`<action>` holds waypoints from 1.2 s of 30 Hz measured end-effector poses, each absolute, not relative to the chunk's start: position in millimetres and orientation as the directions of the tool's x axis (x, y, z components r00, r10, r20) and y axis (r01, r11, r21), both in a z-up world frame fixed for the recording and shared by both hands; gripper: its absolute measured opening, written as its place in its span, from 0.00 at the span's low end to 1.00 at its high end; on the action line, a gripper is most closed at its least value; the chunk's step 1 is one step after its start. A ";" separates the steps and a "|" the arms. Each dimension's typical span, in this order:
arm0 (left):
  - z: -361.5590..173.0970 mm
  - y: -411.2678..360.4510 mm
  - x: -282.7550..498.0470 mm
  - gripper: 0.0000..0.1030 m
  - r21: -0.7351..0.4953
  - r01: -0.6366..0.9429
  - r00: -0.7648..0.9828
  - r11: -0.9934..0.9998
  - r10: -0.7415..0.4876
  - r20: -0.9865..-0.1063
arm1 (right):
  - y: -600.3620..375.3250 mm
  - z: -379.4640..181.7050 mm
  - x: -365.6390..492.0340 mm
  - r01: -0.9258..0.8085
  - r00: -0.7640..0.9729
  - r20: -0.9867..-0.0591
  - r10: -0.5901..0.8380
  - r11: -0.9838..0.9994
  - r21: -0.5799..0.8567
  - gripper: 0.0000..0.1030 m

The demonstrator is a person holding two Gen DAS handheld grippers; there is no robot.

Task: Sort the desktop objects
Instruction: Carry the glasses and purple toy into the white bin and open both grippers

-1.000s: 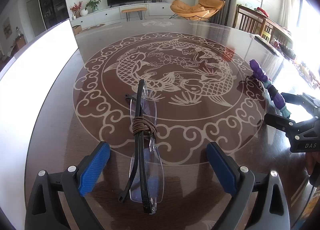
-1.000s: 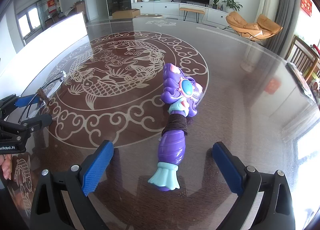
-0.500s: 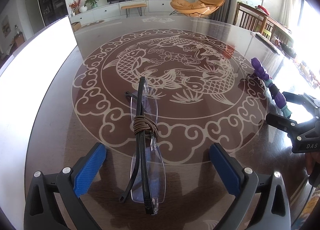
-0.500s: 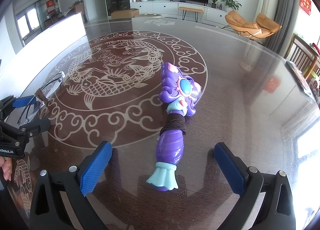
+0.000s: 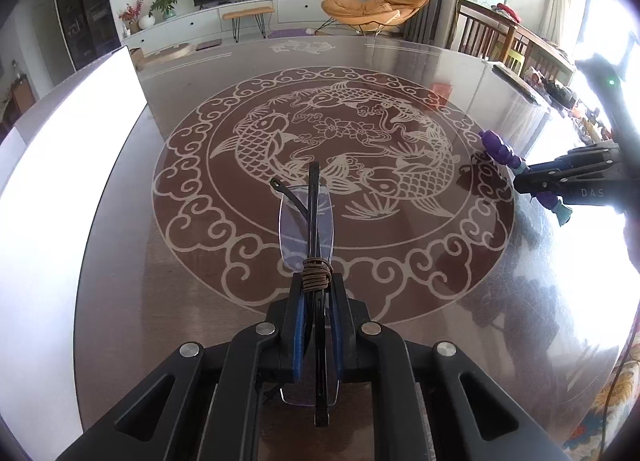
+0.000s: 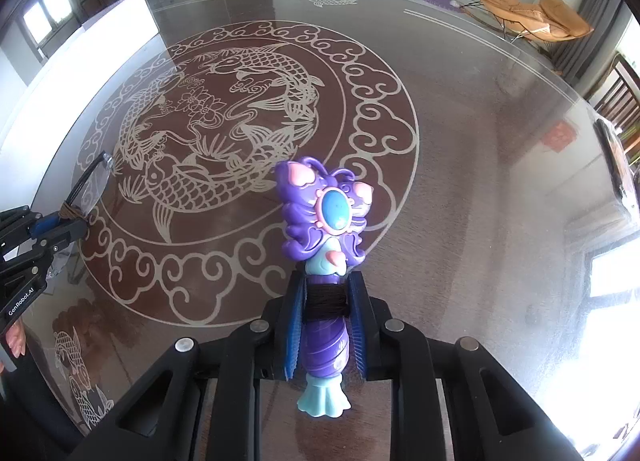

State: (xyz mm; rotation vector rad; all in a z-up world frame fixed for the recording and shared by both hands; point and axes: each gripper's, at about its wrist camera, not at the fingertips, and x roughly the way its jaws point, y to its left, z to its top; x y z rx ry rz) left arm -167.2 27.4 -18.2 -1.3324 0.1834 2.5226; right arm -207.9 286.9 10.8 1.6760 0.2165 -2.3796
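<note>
Round table [image 5: 120, 261], fish pattern at centre. White panel [image 5: 72, 133] along left edge. Right gripper [image 6: 323, 301] clamped on purple toy [image 6: 322, 221], near table's right edge. Left gripper [image 5: 316, 301] pinching folded glasses [image 5: 308, 221], cord-wrapped, on pattern's near rim.

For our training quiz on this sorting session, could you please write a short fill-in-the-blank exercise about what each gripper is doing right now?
1. The left gripper is shut on a pair of folded ____.
2. The right gripper is shut on a toy that is mostly ____ in colour.
3. The pattern on the table shows two ____ inside a ring of curls.

Missing words: glasses; purple; fish
</note>
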 end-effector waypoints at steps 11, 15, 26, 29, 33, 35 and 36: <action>94.7 -74.5 -121.1 0.10 -0.173 -0.165 -0.727 -0.971 0.238 -0.644 | 228.7 103.6 -197.5 0.369 -0.412 -0.863 -0.290 -0.920 0.133 0.21; 126.8 -130.9 -114.8 0.10 -0.152 -0.072 -0.766 -0.986 0.152 -0.625 | 152.7 145.2 -199.6 0.477 -0.433 -0.803 -0.410 -0.860 0.182 0.21; 63.1 -257.6 -139.1 0.10 -0.084 0.206 -0.590 -0.975 -0.055 -0.806 | -134.2 140.8 -200.8 0.721 -0.307 -0.762 -0.570 -0.662 0.205 0.21; 50.8 -260.7 -140.7 0.13 -0.085 0.220 -0.566 -0.972 -0.056 -0.823 | -175.7 109.7 -202.8 0.732 -0.272 -0.801 -0.533 -0.655 0.188 0.22; 48.6 -264.9 -137.0 0.48 -0.095 0.260 -0.570 -0.961 -0.074 -0.818 | -199.9 76.1 -209.4 0.721 -0.201 -0.855 -0.478 -0.663 0.202 0.38; 59.8 -266.6 -128.8 0.78 -0.083 0.282 -0.616 -0.956 -0.113 -0.780 | -197.8 76.0 -208.8 0.710 -0.206 -0.857 -0.473 -0.675 0.202 0.63; 66.6 -266.2 -125.3 0.85 -0.066 0.299 -0.634 -0.952 -0.147 -0.759 | -195.4 80.8 -208.4 0.705 -0.220 -0.851 -0.477 -0.680 0.199 0.80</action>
